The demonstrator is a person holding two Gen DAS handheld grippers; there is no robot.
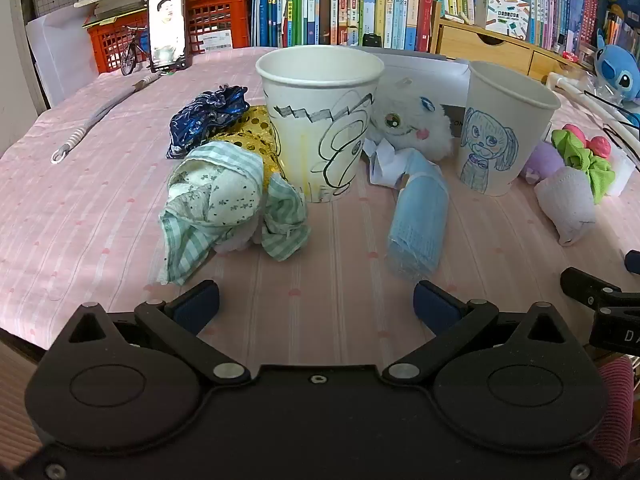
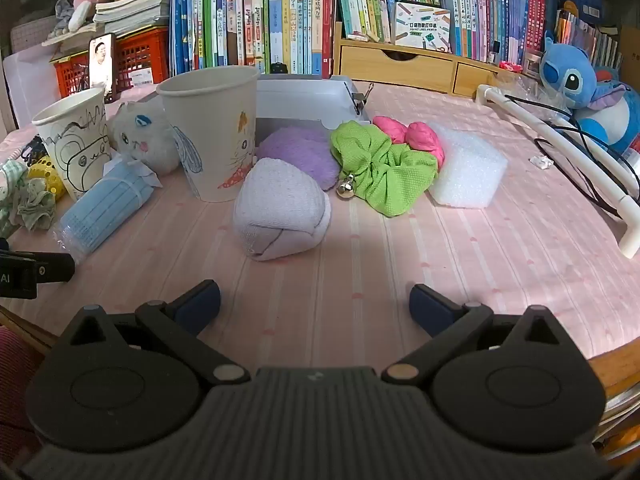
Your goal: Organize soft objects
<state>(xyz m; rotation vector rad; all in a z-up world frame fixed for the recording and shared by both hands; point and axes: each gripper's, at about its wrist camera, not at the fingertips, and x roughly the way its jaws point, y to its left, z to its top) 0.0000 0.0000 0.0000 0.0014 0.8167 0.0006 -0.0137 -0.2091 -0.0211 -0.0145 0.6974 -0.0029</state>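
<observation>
Your left wrist camera looks forward and down over the pink tablecloth, close to the cup with the black drawing, which stands dead ahead. Your right wrist camera sits further right, tilted down likewise, with that cup at its far left. The 2 views share that cup, the blue mask pack and the bookshelf behind it.

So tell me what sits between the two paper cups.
In the left wrist view, a white fluffy plush toy sits between the large cup and the dog-drawing cup, with a blue mask pack lying in front of the gap.
</observation>
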